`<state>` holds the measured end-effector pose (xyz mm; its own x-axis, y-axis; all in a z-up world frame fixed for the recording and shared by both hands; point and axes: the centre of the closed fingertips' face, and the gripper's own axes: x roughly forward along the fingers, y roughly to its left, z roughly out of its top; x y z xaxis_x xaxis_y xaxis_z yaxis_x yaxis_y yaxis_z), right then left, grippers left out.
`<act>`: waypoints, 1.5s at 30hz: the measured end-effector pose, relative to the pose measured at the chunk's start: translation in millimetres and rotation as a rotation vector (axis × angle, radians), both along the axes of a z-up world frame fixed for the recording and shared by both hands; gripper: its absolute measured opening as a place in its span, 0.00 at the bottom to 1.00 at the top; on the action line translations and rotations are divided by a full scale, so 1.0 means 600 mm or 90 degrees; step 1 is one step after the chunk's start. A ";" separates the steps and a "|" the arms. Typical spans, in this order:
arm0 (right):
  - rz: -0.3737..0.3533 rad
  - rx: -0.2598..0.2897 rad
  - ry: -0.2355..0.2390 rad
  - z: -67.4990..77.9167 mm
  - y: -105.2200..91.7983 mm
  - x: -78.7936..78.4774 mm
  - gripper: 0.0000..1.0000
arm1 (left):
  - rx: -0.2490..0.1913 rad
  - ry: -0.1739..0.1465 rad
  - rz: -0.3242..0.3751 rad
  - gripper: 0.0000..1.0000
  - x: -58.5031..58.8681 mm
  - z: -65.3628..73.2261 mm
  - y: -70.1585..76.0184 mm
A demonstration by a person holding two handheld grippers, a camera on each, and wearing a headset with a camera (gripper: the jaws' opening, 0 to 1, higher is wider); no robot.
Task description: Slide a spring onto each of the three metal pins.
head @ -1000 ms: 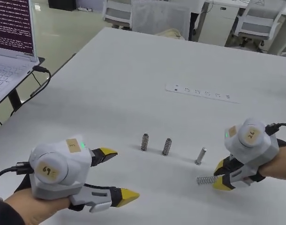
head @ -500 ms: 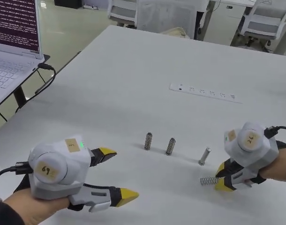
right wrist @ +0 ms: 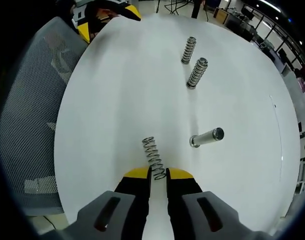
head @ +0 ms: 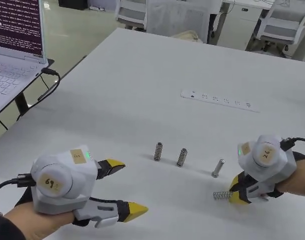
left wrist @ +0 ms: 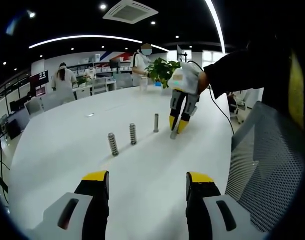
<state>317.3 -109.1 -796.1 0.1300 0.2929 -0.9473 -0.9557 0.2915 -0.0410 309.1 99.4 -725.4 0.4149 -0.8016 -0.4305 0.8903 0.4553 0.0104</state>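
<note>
Little has shifted in the last second. The right gripper stays clamped on one end of the last spring, held level just beside the bare pin, near the bench's front edge. The other two pins already carry springs, so one step is left. The left gripper waits open.

blocking: bare pin, two sprung pins in row | beyond: power strip | free: table all around

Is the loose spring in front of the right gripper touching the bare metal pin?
Apart. The right gripper view shows a strip of bare white table between the spring and the pin.
</note>
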 end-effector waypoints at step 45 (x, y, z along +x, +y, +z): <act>0.178 0.088 -0.027 0.119 0.286 -0.044 0.09 | -0.010 -0.031 -0.082 0.33 -0.026 0.013 -0.042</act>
